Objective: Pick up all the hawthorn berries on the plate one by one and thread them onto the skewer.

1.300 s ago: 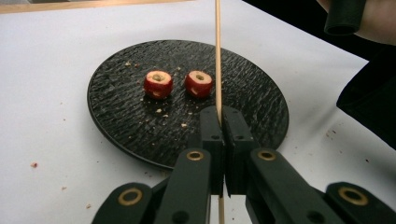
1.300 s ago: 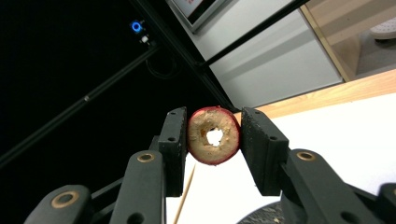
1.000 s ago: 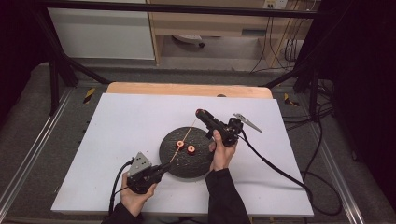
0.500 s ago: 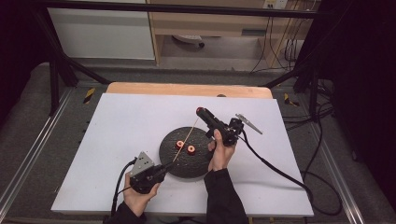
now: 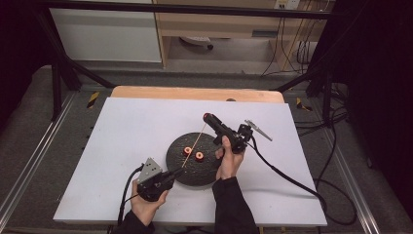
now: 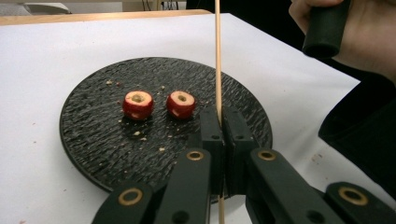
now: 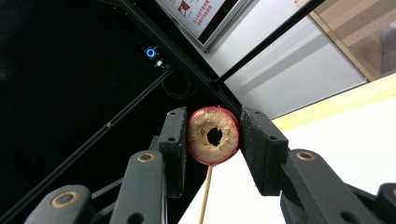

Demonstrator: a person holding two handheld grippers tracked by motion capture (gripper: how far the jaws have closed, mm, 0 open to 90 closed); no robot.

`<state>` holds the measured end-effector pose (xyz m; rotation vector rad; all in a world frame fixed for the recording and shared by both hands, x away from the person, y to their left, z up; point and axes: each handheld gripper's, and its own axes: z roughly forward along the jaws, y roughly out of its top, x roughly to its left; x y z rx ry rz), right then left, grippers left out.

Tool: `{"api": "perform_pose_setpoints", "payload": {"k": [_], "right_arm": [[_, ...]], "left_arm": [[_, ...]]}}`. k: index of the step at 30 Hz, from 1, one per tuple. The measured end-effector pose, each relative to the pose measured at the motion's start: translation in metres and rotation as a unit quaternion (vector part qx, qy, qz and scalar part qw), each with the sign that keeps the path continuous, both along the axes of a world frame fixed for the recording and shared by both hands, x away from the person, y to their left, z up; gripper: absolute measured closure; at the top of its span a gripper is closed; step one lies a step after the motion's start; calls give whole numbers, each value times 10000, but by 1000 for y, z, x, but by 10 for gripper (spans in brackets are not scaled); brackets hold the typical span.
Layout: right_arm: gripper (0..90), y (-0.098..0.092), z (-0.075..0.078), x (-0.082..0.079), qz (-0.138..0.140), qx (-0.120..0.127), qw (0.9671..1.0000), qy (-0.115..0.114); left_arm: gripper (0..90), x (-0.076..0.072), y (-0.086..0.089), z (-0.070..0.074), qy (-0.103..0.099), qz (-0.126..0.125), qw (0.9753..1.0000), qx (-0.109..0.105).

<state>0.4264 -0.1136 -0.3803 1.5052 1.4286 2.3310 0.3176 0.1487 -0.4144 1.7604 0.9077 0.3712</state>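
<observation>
Little has moved: the left tool (image 5: 171, 174) stays clenched on the skewer (image 5: 194, 143), which points toward one o'clock at the right tool (image 7: 212, 140), grasping a fruit slice (image 7: 213, 135).

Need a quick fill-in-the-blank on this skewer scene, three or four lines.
1. The left gripper is shut on the ___.
2. ___ cored fruit pieces lie on the black plate.
3. The right gripper holds a fruit piece with a ___ through its middle.
4. The plate sits on a ___ tabletop.

Missing words: skewer; two; hole; white
</observation>
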Motion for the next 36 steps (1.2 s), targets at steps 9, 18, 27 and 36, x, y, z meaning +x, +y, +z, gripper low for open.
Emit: {"api": "perform_pose_setpoints", "payload": {"k": [9,18,27,36], "right_arm": [[629,2,-2,-2,55,130,9999,53],[629,5,-5,-5,150,127,9997,110],[630,11,-14,-13,294,-91,9994,180],[629,18,-22,-23,423,-355,9983,190]], "left_arm": [[881,2,-9,3,58,149,9997,-165],[883,8,-15,8,99,210,9994,-263],[882,21,-20,15,107,278,9992,-271],[882,34,-26,21,141,263,9992,-269]]}}
